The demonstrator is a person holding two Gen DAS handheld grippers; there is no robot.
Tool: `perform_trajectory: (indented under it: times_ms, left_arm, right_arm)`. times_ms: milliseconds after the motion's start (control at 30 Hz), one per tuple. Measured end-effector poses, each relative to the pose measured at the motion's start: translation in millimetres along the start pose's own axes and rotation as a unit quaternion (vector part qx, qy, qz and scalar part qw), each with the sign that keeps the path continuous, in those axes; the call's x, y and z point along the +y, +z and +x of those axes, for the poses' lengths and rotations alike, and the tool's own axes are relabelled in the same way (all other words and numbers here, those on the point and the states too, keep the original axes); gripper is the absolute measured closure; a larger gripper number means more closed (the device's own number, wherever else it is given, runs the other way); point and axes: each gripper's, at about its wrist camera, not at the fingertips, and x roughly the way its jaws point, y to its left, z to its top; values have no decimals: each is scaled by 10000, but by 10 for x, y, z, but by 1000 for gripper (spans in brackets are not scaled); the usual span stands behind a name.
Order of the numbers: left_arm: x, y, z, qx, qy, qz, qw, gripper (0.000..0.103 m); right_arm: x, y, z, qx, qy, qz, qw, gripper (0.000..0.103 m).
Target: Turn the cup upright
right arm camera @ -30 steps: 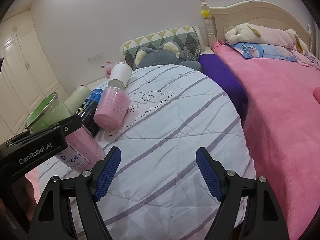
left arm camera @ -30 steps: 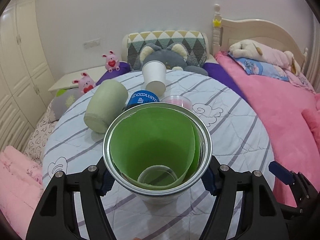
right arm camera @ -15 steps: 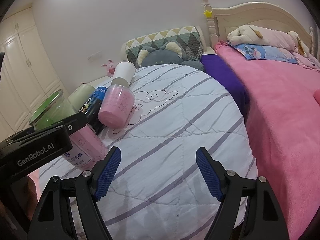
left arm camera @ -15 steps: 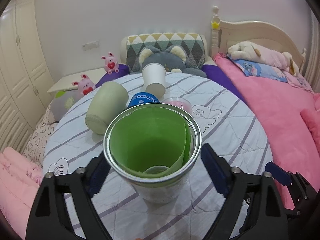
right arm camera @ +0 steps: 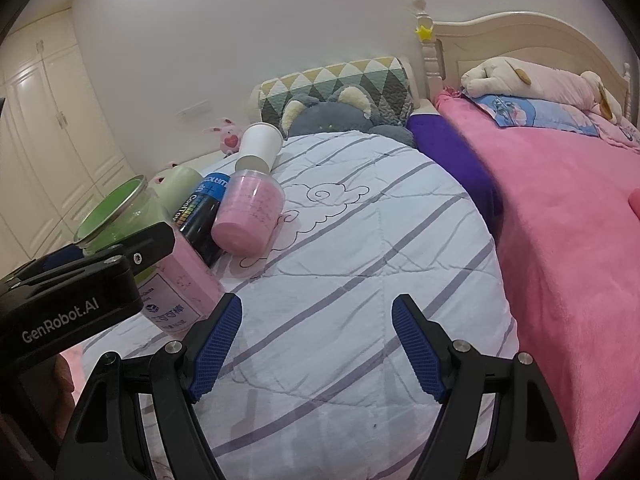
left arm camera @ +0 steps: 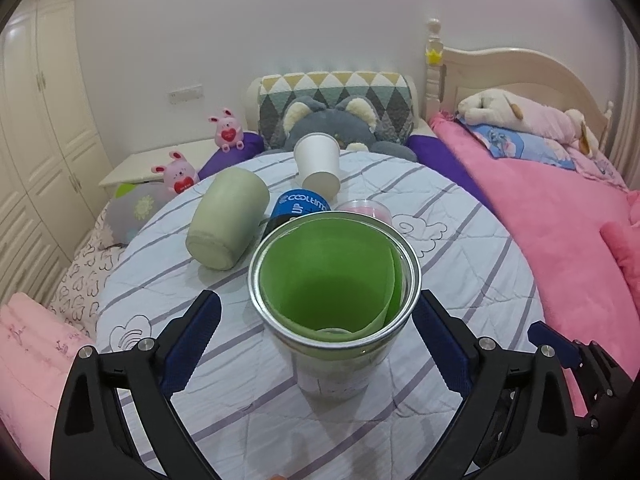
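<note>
A clear cup with a green lining (left arm camera: 334, 304) stands upright on the striped quilt (left arm camera: 460, 280), mouth up. My left gripper (left arm camera: 318, 340) is open, with one finger on each side of the cup and a gap between fingers and cup wall. The same cup shows at the left of the right wrist view (right arm camera: 120, 216), partly hidden by the left gripper body. My right gripper (right arm camera: 316, 344) is open and empty above bare quilt (right arm camera: 360, 260).
Lying on their sides behind the upright cup are a pale green cup (left arm camera: 226, 220), a blue and black can (left arm camera: 298, 208), a pink cup (right arm camera: 248, 216) and a white paper cup (left arm camera: 318, 166). Pink bedding (left arm camera: 560, 232) lies to the right, plush toys and pillows behind.
My left gripper has opened and let go of the green-lined cup, then drawn back a little. The cup stays standing upright. My right gripper has barely shifted.
</note>
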Motion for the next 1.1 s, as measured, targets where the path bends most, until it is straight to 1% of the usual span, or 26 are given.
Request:
perform_trajectory:
  times_ms: [367, 667, 867, 1100]
  left_arm:
    - [95, -24, -179, -124, -133, -41, 9998, 5]
    - [259, -78, -448, -350, -217, -116, 9991, 5]
    - [474, -153, -700, -561, -178, -208, 9981, 4]
    - [769, -280, -952, -798, 106, -307, 9963, 4]
  right_arm:
    - [143, -6, -101, -64, -20, -117, 9999, 24]
    - [291, 0, -276, -245, -94, -233, 9994, 24]
    - [423, -2, -397, -375, -166, -339, 9986, 24]
    - [599, 2, -543, -562, -245, -464, 9970, 24]
